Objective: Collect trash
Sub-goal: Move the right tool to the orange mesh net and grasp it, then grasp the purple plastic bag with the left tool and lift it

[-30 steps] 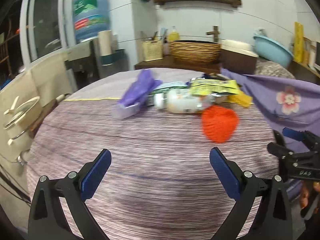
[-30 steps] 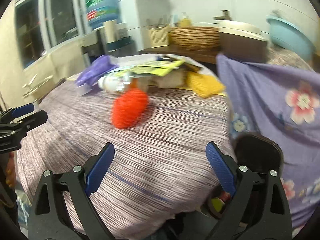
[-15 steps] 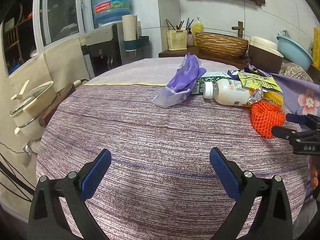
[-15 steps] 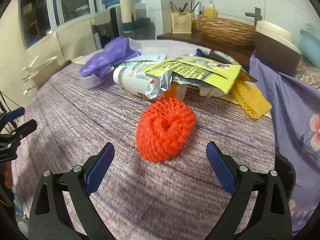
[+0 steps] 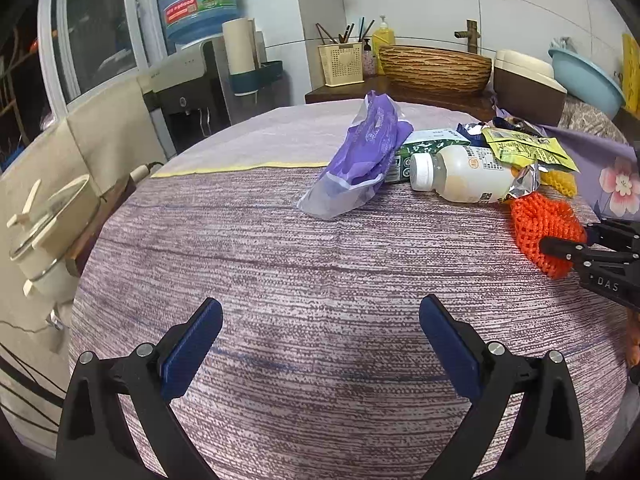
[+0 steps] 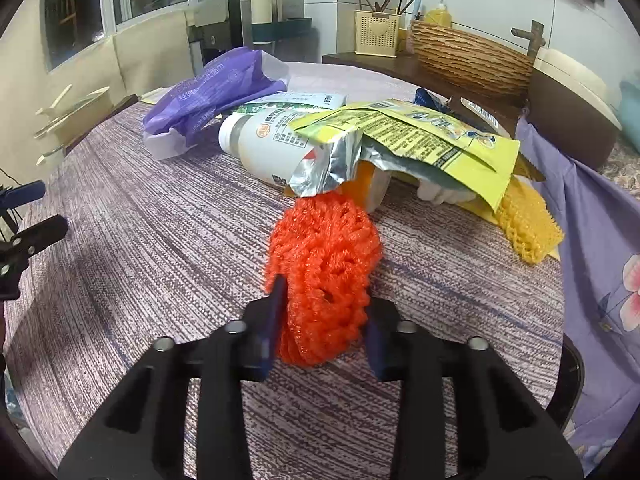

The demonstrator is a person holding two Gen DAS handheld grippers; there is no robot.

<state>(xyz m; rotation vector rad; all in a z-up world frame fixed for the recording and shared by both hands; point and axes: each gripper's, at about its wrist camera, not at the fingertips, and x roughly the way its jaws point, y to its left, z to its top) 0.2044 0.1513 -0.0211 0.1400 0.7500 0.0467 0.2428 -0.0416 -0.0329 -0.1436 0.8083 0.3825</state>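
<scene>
An orange foam net [image 6: 324,248] lies on the round table near its right edge, and it shows in the left wrist view too [image 5: 536,216]. My right gripper [image 6: 324,304] is closing, and both blue pads press into the net's near end. Behind it lies a pile of trash: a purple plastic bag [image 5: 368,148], a white bottle [image 5: 464,172] on its side, a yellow foil wrapper [image 6: 420,128] and a yellow net [image 6: 528,228]. My left gripper [image 5: 320,308] hovers open over bare cloth with nothing between its fingers.
A striped purple cloth [image 5: 280,260] covers the table. A flowered purple fabric [image 6: 600,240] hangs at the right edge. A pot with a lid [image 5: 48,220] stands to the left. Beyond the table are a water dispenser [image 5: 188,80] and a wicker basket [image 5: 434,68].
My right gripper came forward to the orange net and its jaws closed from wide open onto it. My left gripper shifted along the table and stayed open.
</scene>
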